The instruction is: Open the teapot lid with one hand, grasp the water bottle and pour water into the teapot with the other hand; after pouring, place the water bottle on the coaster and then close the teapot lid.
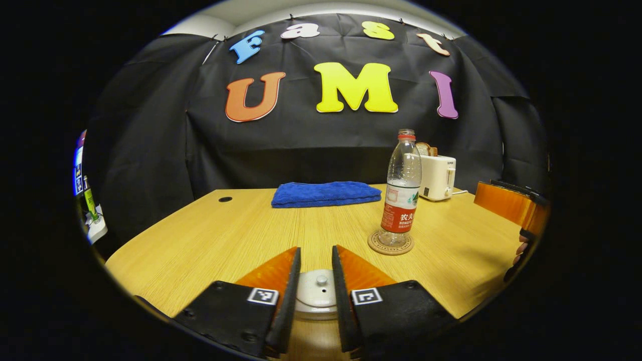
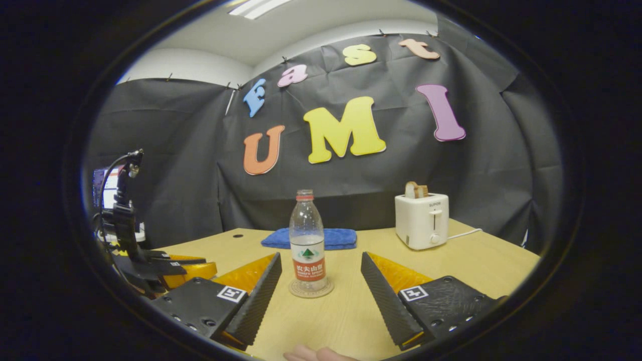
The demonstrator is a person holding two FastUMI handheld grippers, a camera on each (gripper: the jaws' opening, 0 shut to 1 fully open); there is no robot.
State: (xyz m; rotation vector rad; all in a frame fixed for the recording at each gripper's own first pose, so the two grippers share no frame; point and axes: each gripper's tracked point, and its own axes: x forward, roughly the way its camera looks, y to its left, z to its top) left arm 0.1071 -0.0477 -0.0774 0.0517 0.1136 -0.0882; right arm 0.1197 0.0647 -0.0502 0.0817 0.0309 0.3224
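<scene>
Straddling the teapot lid (image 1: pixel 317 293), the left tongs (image 1: pixel 316 260) stand slightly apart, not yet clamped; its small knob is the handhold, glazed and likely slippery, breakable. Beyond it the water bottle (image 2: pixel 307 240) stands on the coaster (image 2: pixel 311 290), right tongs (image 2: pixel 321 281) wide apart.

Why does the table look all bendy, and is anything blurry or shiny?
Left gripper view: the fisheye lens curves the table edges; the teapot lid between the fingers looks slightly soft, the water bottle sharp. Right gripper view: same curving; a ceiling light glares at the top; the toaster is crisp.
</scene>
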